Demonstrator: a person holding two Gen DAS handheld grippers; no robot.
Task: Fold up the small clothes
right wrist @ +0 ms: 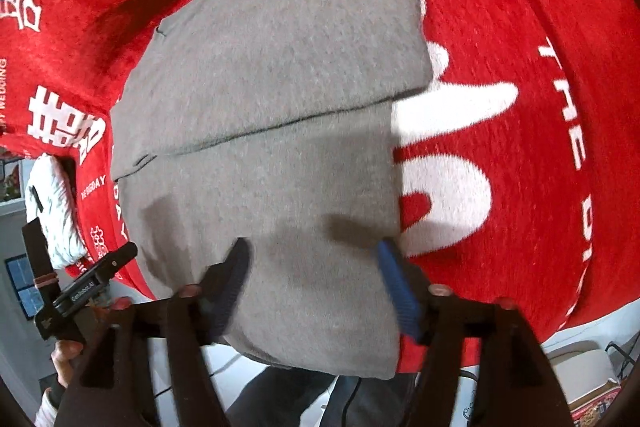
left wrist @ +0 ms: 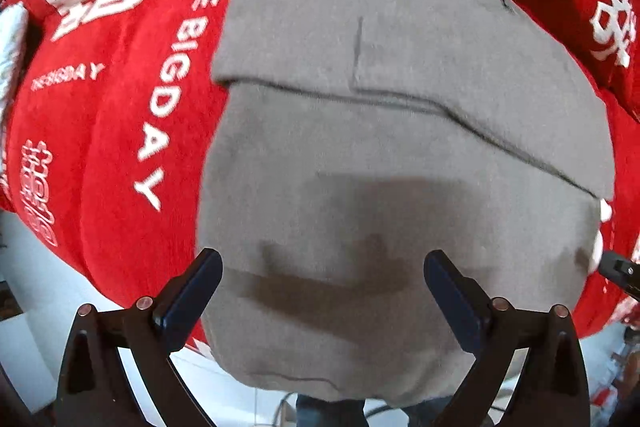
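While both jaws stand wide and empty above it, left gripper (left wrist: 322, 281) and right gripper (right wrist: 314, 267) hover; grey garment (left wrist: 400, 155) lies folded near red blanket's (left wrist: 120, 127) front edge, apparently released.

The left tool (left wrist: 322, 287) hangs above a folded grey garment (left wrist: 400, 147), its dark blue pads wide apart and gripping nothing. The garment lies on a red cloth (left wrist: 120, 147) with white lettering, perhaps draped over a table.

Left claw (left wrist: 323, 269) spread wide; right claw (right wrist: 312, 259) parted.
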